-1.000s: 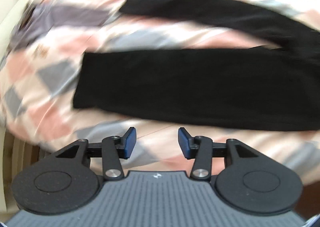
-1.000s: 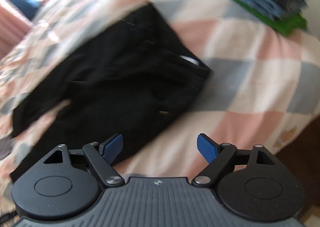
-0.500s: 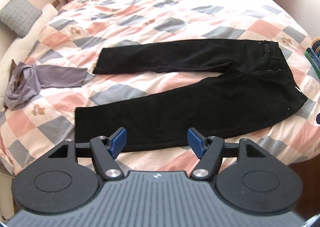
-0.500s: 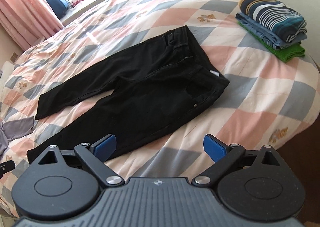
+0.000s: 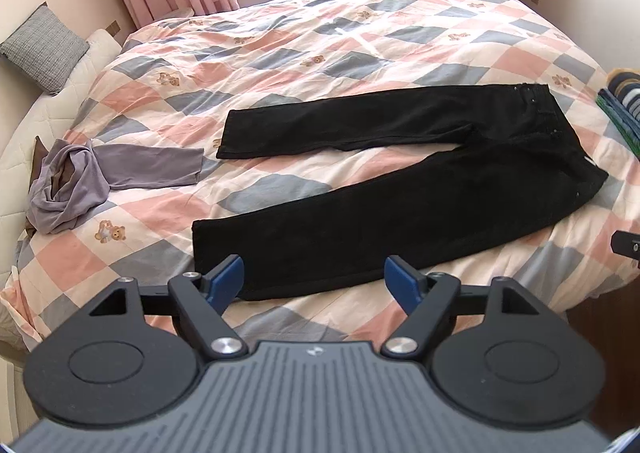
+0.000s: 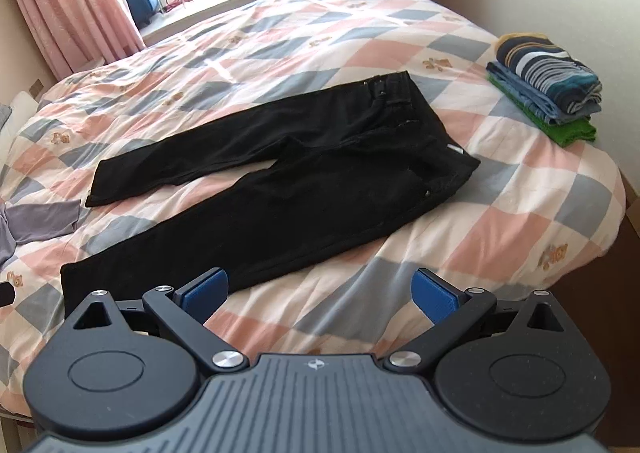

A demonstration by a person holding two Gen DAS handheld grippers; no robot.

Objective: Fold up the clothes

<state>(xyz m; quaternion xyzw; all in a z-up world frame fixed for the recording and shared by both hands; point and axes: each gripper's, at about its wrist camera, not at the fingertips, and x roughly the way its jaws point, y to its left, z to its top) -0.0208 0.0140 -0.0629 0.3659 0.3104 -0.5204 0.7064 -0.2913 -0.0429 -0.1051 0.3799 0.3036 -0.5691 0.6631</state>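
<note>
Black trousers lie flat on the checked bedspread, legs spread apart and pointing left, waistband at the right. My left gripper hovers open above the near bed edge, just short of the near leg's hem, with nothing between its blue pads. My right gripper is open too, held back from the near leg's middle, and is holding nothing. A crumpled purple garment lies left of the trousers.
A stack of folded clothes sits at the bed's right edge. A grey cushion rests at the far left by the cream headboard. Pink curtains and a window ledge lie beyond the bed. The bedspread stretches wide behind the trousers.
Both grippers have pulled back and up from the trousers, so the whole bed now shows. Both sets of fingers have spread wider. The trousers have not moved.
</note>
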